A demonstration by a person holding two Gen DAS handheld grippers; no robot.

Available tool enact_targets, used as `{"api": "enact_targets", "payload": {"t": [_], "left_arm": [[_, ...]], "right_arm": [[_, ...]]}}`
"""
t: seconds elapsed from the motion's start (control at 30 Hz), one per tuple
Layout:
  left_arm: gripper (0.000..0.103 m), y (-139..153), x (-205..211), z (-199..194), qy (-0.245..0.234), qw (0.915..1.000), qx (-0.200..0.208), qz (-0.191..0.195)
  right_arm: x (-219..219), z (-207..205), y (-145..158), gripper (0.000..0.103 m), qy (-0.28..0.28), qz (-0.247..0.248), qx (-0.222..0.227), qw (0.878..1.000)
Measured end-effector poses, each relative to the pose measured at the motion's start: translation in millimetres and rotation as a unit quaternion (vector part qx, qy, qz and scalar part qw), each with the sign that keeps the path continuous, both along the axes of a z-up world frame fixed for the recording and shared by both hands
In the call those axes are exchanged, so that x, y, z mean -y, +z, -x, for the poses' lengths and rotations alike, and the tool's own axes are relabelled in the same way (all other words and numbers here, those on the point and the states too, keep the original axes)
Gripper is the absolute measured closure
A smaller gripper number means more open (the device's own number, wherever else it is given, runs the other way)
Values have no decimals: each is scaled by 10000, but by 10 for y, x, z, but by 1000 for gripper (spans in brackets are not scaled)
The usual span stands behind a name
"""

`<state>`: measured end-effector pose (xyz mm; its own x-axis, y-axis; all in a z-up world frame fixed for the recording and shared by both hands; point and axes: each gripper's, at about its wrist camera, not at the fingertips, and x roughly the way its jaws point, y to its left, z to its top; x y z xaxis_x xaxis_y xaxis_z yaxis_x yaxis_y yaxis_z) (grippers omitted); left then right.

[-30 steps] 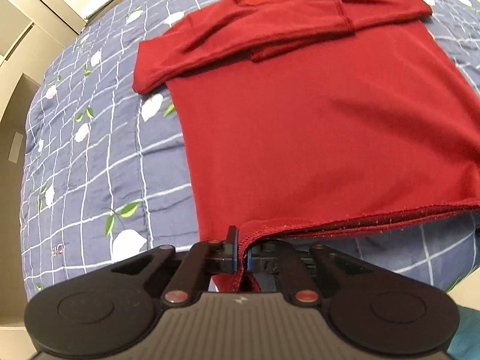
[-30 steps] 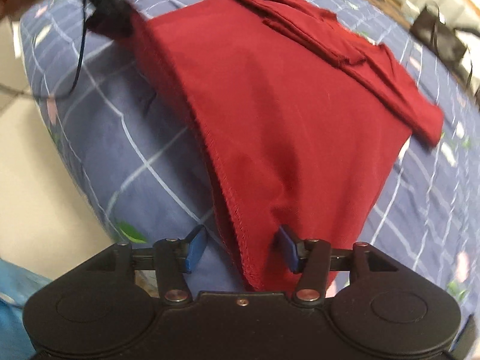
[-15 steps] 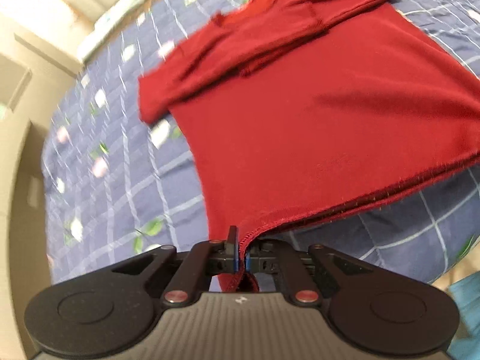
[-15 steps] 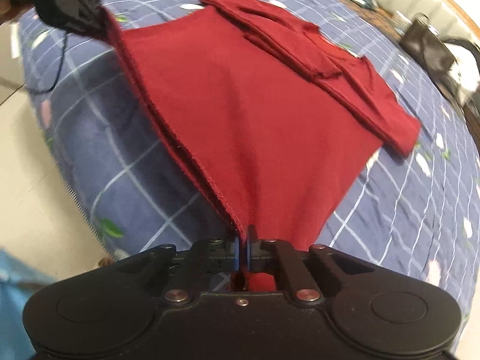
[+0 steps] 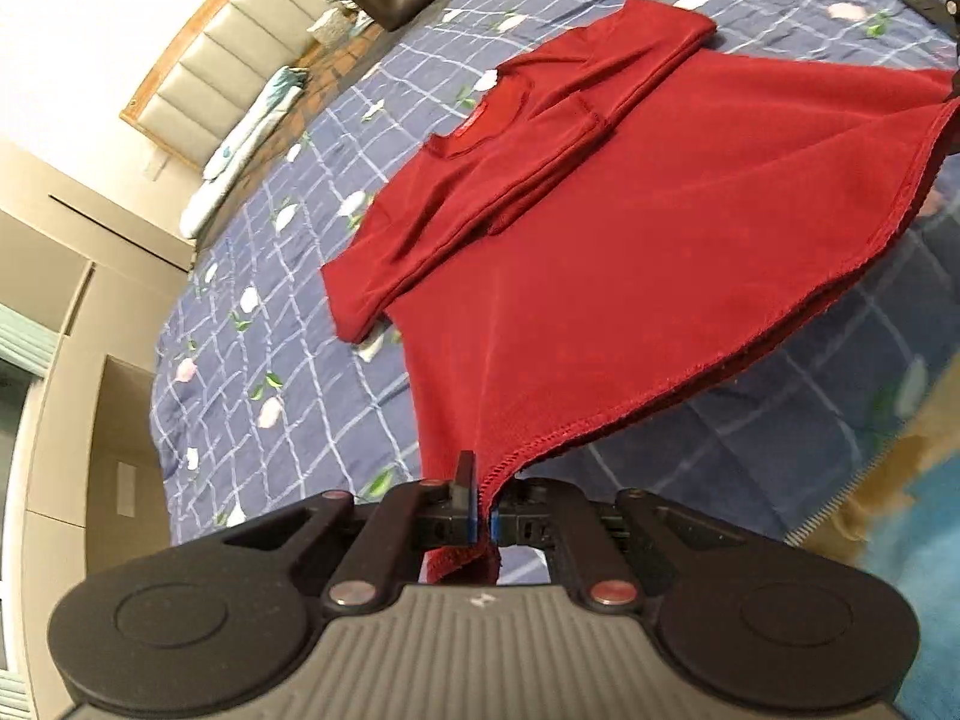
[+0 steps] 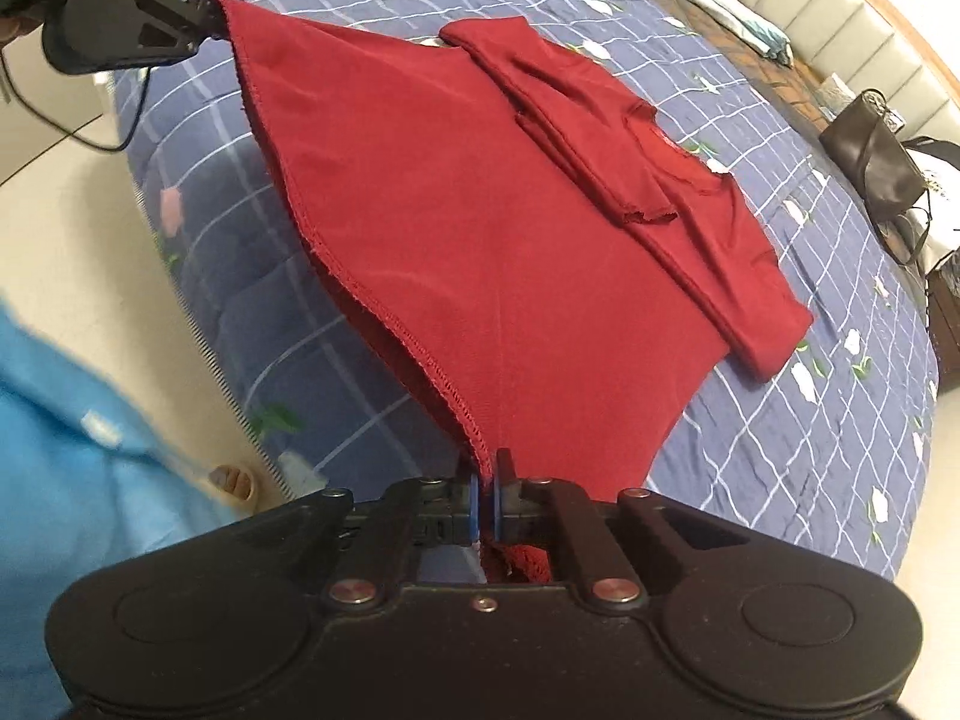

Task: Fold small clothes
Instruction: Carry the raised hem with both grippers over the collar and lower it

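Observation:
A red long-sleeved shirt [image 5: 630, 252] lies on a blue checked bedspread [image 5: 282, 324], with both sleeves folded across its chest. Its stitched hem is raised off the bed and stretched between the two grippers. My left gripper [image 5: 483, 516] is shut on one hem corner. In the right wrist view the same red shirt [image 6: 510, 240] runs away from my right gripper [image 6: 487, 510], which is shut on the other hem corner. The left gripper [image 6: 210, 15] also shows at the top left there, pinching the far corner.
A dark handbag [image 6: 870, 162] and a folded light cloth [image 5: 252, 138] lie near the padded headboard [image 5: 240, 54]. A black cable [image 6: 84, 132] hangs off the bed edge. A person's blue sleeve [image 6: 72, 420] is close at the lower left, above pale floor [image 6: 72, 228].
The right gripper closed on the hem corner one second ago. Both grippers have since risen, lifting the hem off the bed and pulling it taut.

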<state>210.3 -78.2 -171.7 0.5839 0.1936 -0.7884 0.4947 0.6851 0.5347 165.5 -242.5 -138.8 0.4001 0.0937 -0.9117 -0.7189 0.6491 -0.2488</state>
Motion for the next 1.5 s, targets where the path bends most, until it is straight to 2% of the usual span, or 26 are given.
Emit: {"api": "enact_targets", "payload": {"t": [0.23,0.43,0.6,0.8,1.03,1.13,1.33,1.5], "left_arm": [[101,75,-75,652,-405,9980,-471,112],[101,206,-200,975,-16,9932,-949,681],[100,290,-269,936,130,9931,-887,760],[99,428,-326,646,536,9895,-792,1084],[99,744,-389,196,1210,9787,-396,1608],[99,896,-378,-72,1325,9745,-226,1797],[99,1008,-298,-685,1202,9776,-55,1729],[98,951,-215,-1233,1188,9801,-85,1588]], "right_arm": [[104,517,157,100,-308,-96,-445,9985],[185,761,270,100,-731,-278,-783,9939],[193,723,305,100,-1005,-361,-731,9916],[177,515,381,99,-1339,-423,-308,9896],[193,130,571,99,-1797,-559,376,9814],[202,-105,684,99,-1811,-550,637,9799],[257,-709,813,99,-1644,-428,941,9810],[288,-1326,807,99,-1469,-347,980,9837]]}}
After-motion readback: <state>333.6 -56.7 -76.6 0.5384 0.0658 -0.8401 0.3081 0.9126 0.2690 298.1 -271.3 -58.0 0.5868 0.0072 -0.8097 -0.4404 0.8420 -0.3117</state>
